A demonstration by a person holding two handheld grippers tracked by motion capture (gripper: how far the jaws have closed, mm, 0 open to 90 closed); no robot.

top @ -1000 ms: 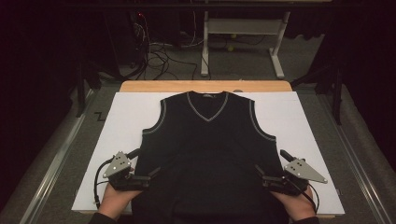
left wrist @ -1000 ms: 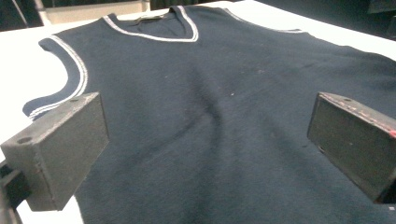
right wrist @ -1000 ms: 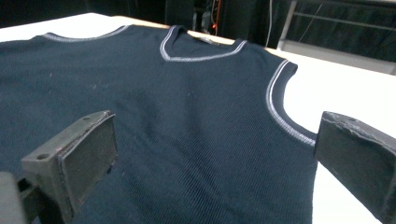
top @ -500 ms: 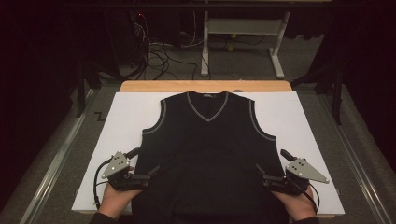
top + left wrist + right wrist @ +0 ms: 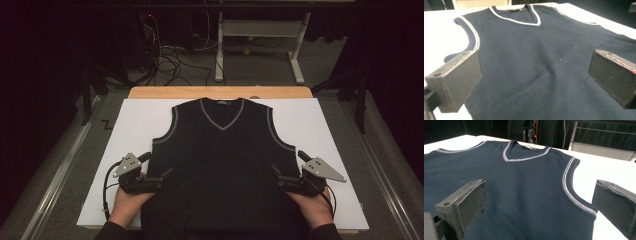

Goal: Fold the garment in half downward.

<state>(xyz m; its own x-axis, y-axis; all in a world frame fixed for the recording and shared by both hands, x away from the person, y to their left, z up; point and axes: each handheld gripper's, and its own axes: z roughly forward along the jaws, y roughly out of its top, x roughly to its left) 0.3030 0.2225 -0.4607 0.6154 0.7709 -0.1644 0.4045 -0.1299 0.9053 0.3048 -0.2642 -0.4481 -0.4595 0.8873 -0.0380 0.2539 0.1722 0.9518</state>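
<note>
You are working in what looks like a lab or a recording studio, not a home. Your table (image 5: 150,93) is wooden and covered with a white board (image 5: 130,130), and it stands on grey carpet (image 5: 75,150). Around it there are dark curtains (image 5: 45,60). Behind the table you see loose cables (image 5: 167,57) on the floor and the white metal frame of another desk (image 5: 260,35). A small red light (image 5: 535,125) glows on equipment in the dark background.

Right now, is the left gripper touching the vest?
Cannot tell. In the left gripper view, the left gripper stands open over the vest, with no plain contact or gap; in the high view its tips overlap the vest's edge.
</note>
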